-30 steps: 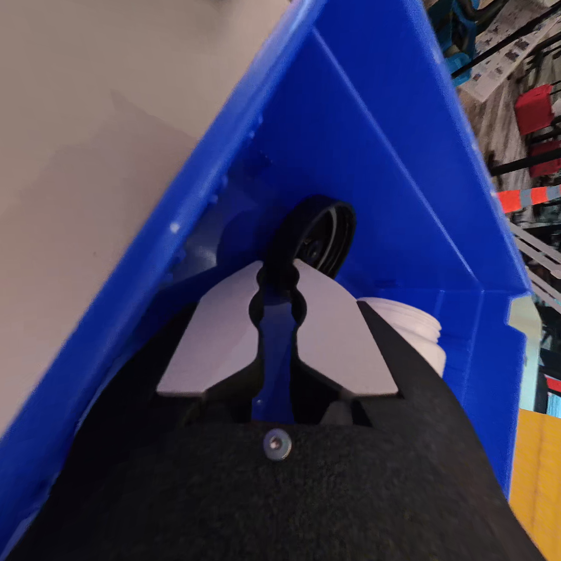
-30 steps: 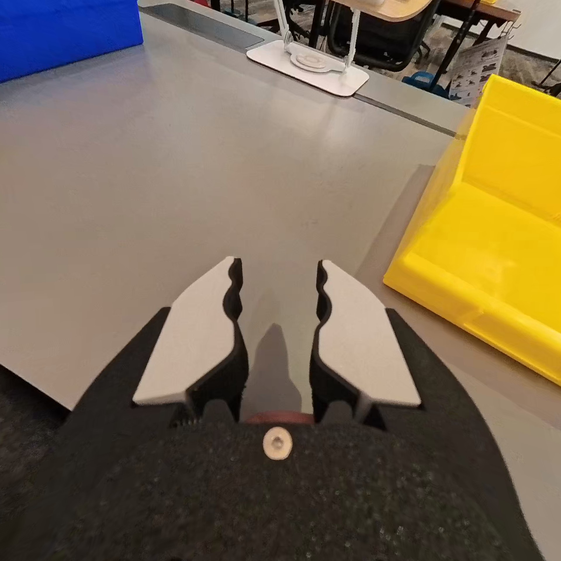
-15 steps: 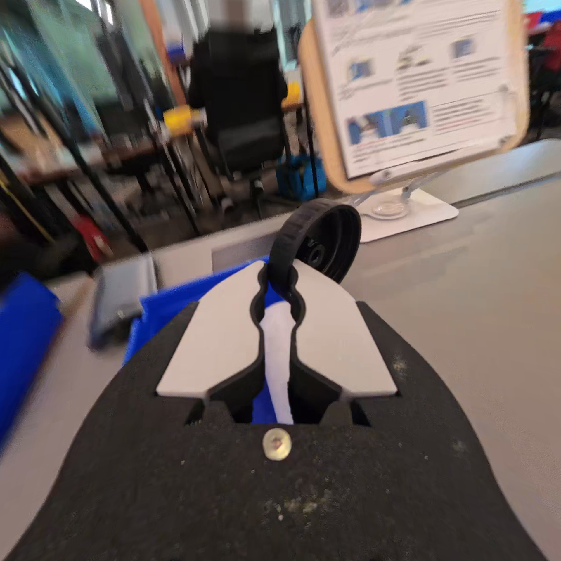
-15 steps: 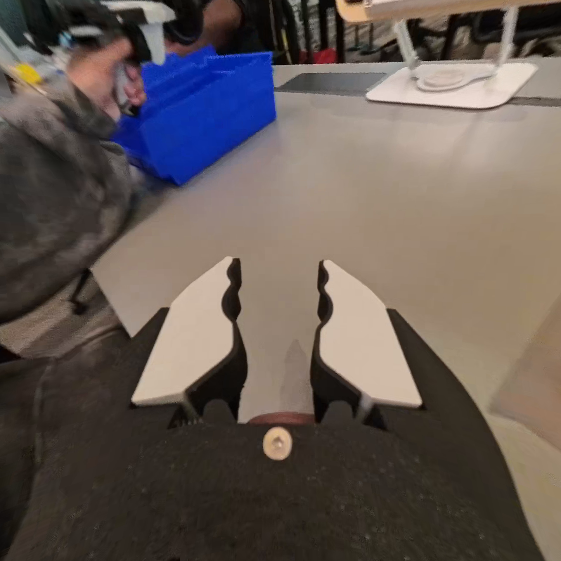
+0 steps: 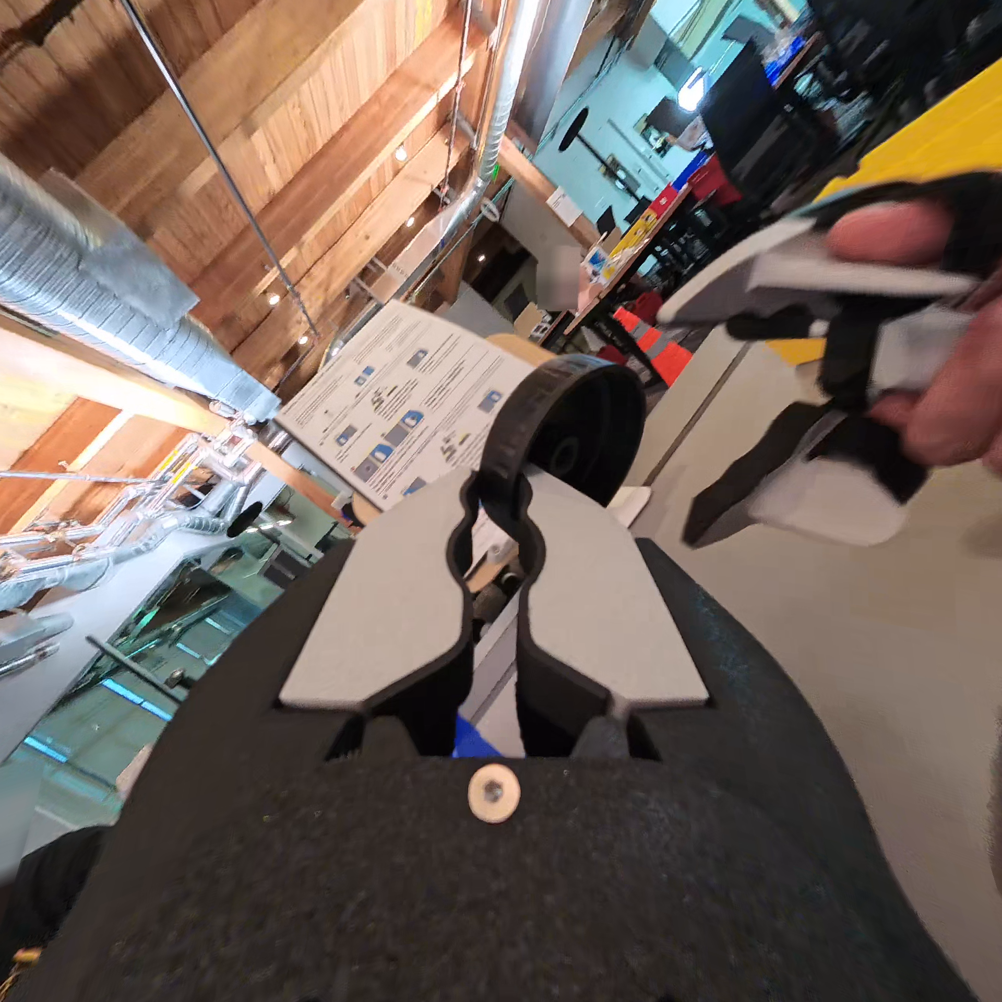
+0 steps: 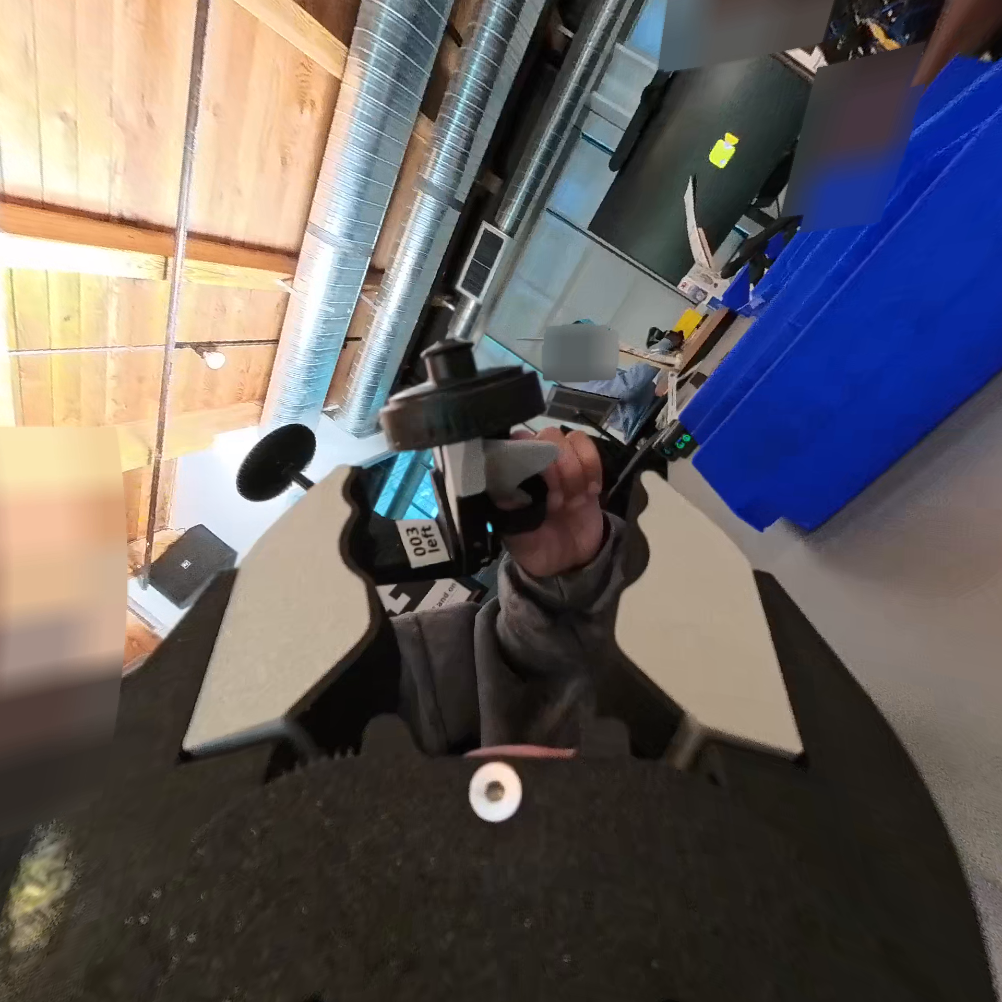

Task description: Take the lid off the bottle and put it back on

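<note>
My left gripper [image 5: 499,490] is shut on the rim of the black screw lid [image 5: 569,428] and holds it up in the air, its hollow inside facing the camera. My right gripper [image 6: 496,482] is open wide and empty. It points at the lid [image 6: 461,406], which sits on the far left gripper [image 6: 466,447] with a small knob on top. In the left wrist view the right gripper [image 5: 683,423] hangs open just right of the lid, held by a hand [image 5: 954,401]. No bottle is in view.
The blue bin [image 6: 867,336] stands on the grey table [image 6: 878,650] at the right. A yellow bin [image 5: 922,124] and an instruction sheet on a stand [image 5: 412,401] lie behind the lid. Both views tilt up toward wooden ceiling and metal ducts.
My left gripper has lifted the lid out of the blue bin and tilted upward. My right gripper has swung round to face the lid and opened wider.
</note>
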The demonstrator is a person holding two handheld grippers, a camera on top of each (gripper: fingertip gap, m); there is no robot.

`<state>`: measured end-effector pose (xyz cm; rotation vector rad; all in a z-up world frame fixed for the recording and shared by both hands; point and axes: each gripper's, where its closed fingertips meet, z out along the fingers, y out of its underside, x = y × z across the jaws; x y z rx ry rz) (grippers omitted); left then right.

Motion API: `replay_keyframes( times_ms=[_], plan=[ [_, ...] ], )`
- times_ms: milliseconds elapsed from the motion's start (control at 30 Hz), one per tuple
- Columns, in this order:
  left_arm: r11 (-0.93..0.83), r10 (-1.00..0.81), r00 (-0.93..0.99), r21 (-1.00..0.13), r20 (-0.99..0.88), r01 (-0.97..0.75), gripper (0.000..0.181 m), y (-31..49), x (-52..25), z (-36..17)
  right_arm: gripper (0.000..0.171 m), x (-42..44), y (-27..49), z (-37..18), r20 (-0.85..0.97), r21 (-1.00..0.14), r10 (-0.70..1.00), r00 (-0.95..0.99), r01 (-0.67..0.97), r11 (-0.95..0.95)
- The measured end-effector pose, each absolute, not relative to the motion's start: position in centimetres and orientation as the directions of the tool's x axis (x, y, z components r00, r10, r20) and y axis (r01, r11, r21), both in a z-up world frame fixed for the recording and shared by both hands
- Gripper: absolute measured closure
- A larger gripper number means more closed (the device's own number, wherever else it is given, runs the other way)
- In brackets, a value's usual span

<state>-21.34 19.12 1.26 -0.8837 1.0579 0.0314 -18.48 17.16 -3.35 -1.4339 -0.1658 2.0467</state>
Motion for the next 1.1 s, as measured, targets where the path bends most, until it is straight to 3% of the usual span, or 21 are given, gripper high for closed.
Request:
replay_keyframes(
  times_ms=[400,567,767,833,967,1100],
  plan=[
    [0.651,-0.459,0.454,-0.637,-0.764,-0.414,0.171,17.7,-17.3,-1.8,0.082,-18.2,15.5,-3.2,-0.722,-0.517,0.635,-0.273,-0.397,-0.758],
    [0.649,-0.482,0.433,-0.642,-0.762,-0.408,0.170,17.3,-16.5,-2.6,0.095,-17.7,15.5,-3.5,-0.713,-0.525,0.647,-0.270,-0.407,-0.748],
    [0.605,-0.510,0.451,-0.678,-0.732,-0.417,0.170,17.4,-16.6,-3.5,0.095,-17.7,15.5,-4.2,-0.706,-0.578,0.681,-0.195,-0.398,-0.713],
    [0.524,-0.572,0.464,-0.736,-0.677,-0.429,0.165,17.4,-17.1,-4.2,0.095,-17.7,15.6,-4.4,-0.714,-0.576,0.675,-0.185,-0.393,-0.717],
    [0.243,-0.706,0.595,-0.921,-0.384,-0.305,0.152,16.8,-20.2,-5.3,0.096,-16.9,15.8,-4.4,-0.710,-0.605,0.694,-0.123,-0.398,-0.690],
    [-0.122,-0.760,0.649,-0.973,-0.036,-0.196,0.119,16.4,-23.9,-7.3,0.096,-15.0,15.6,-4.6,-0.708,-0.642,0.705,-0.026,-0.392,-0.659]
  ],
)
